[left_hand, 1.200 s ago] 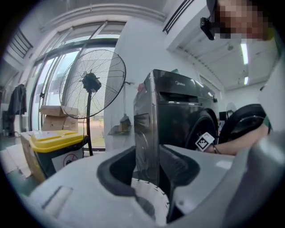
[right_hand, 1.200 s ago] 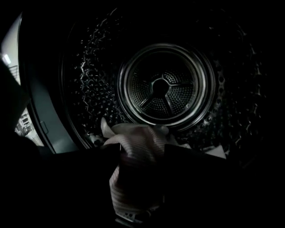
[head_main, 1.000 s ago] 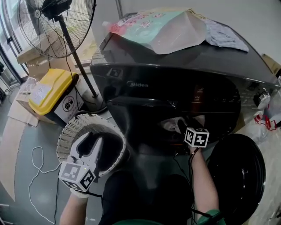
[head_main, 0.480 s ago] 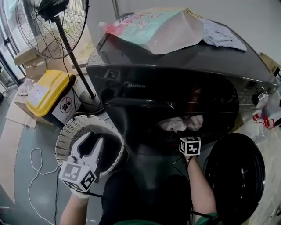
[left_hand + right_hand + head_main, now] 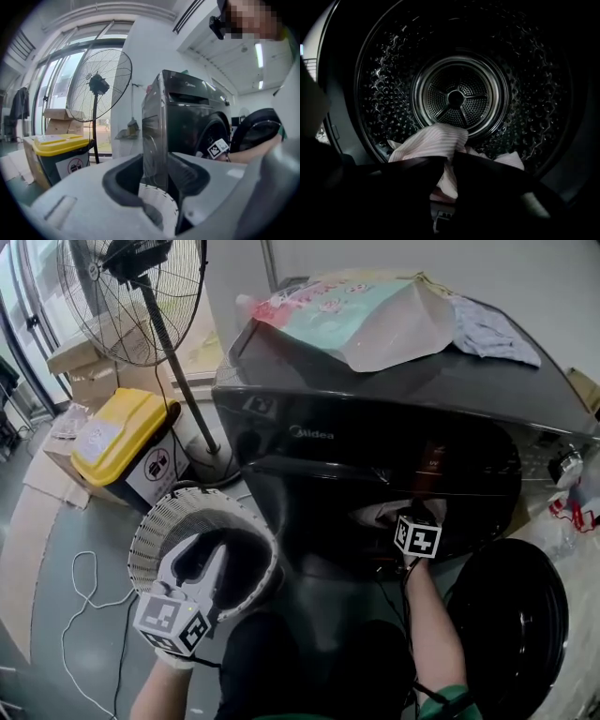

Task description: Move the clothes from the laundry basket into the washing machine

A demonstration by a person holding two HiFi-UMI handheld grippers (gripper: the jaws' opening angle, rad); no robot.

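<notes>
The dark washing machine (image 5: 309, 432) stands with its round door (image 5: 511, 615) swung open at the right. My right gripper (image 5: 449, 158) reaches into the drum (image 5: 459, 98); in the head view only its marker cube (image 5: 417, 537) shows. Its jaws have just been closing and now pinch a pink striped cloth (image 5: 431, 143) that lies at the drum's mouth (image 5: 380, 512). My left gripper (image 5: 202, 554) hovers open over the white perforated laundry basket (image 5: 155, 521); its jaws have just closed a little. In the left gripper view the basket's rim (image 5: 159, 204) shows between the spread jaws, untouched. The basket's inside looks dark.
A pedestal fan (image 5: 141, 277) and a yellow-lidded bin (image 5: 117, 432) stand left of the machine. A large detergent bag (image 5: 366, 310) and a grey cloth (image 5: 492, 329) lie on its top. A white cable (image 5: 84, 587) trails on the floor by the basket.
My right gripper drew back from the drum's mouth, then pushed in again, and its jaws came together on the pink cloth. The left gripper stayed over the basket.
</notes>
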